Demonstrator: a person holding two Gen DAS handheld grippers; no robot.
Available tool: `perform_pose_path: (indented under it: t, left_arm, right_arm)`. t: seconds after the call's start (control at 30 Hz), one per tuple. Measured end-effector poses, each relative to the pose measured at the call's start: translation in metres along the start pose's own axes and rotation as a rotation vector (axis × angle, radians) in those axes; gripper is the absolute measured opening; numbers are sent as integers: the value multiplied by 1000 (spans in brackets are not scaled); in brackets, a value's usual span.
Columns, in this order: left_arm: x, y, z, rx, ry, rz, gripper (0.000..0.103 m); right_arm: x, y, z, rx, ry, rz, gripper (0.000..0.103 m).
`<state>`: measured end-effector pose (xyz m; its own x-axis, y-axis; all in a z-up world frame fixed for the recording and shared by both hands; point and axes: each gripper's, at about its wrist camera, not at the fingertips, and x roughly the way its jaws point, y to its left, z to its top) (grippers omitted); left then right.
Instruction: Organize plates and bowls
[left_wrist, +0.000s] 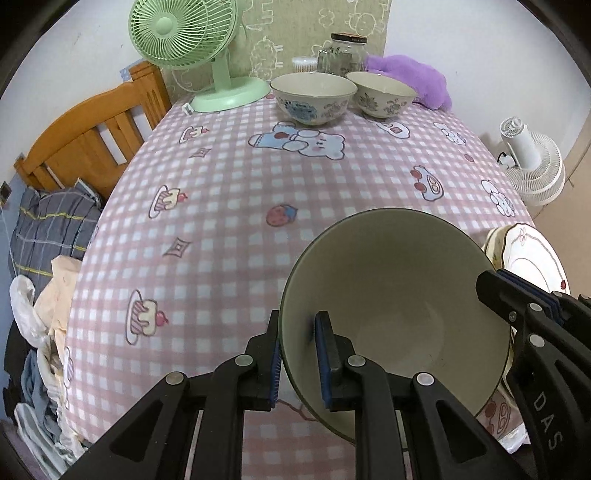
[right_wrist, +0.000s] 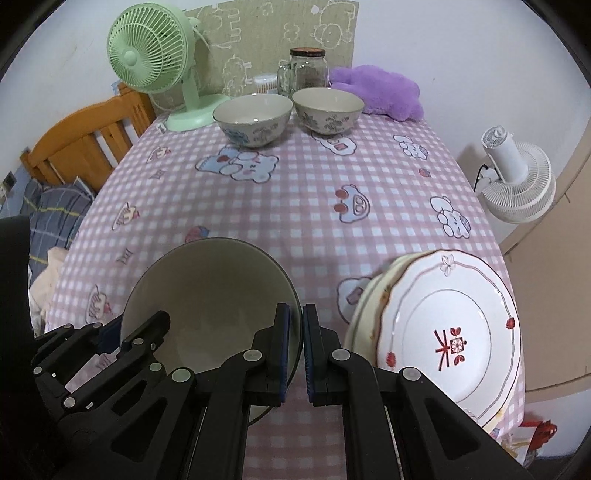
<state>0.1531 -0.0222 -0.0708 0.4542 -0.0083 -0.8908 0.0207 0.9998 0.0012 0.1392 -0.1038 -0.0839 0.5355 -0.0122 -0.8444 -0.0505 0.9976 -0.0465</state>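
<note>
My left gripper (left_wrist: 298, 363) and right gripper (right_wrist: 302, 354) each clenched on the green bowl (left_wrist: 391, 295) rim, jaws pinching it, plates (right_wrist: 454, 332) at three o'clock

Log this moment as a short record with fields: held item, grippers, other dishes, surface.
held item: large bowl, gripped on opposite sides of its rim
left gripper: shut on the rim
right gripper: shut on the rim
other dishes: two patterned bowls at the far end; stacked plates beside the bowl
surface: pink checked tablecloth
</note>
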Motion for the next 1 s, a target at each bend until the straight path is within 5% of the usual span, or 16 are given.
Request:
perform_pose_path:
  t: [0.3, 0.53, 0.6, 0.7, 0.77, 1.0]
  left_arm:
    - [6, -9, -9, -29, 2, 42, 14]
    - [3, -19, -10, -28, 33, 52, 41]
    - [-2, -21, -11, -32, 23, 45, 52]
    - [-9, -23, -9, -35, 3, 38, 71]
    - [-15, -24, -8, -35, -13, 38, 80]
    - [-44, -24, 7, -55, -94, 32, 86]
  right_arm:
    - [13, -11, -9, -28, 17, 45, 12]
    - [15, -13, -8, -51, 45, 94, 24]
    - [13, -14, -9, -55, 36, 127, 49]
    - [4, -15, -8, -67, -2, 148, 63]
    - [-1, -16, -7, -69, -17, 152, 66]
    - [-25, -22, 6, -49, -76, 179, 66]
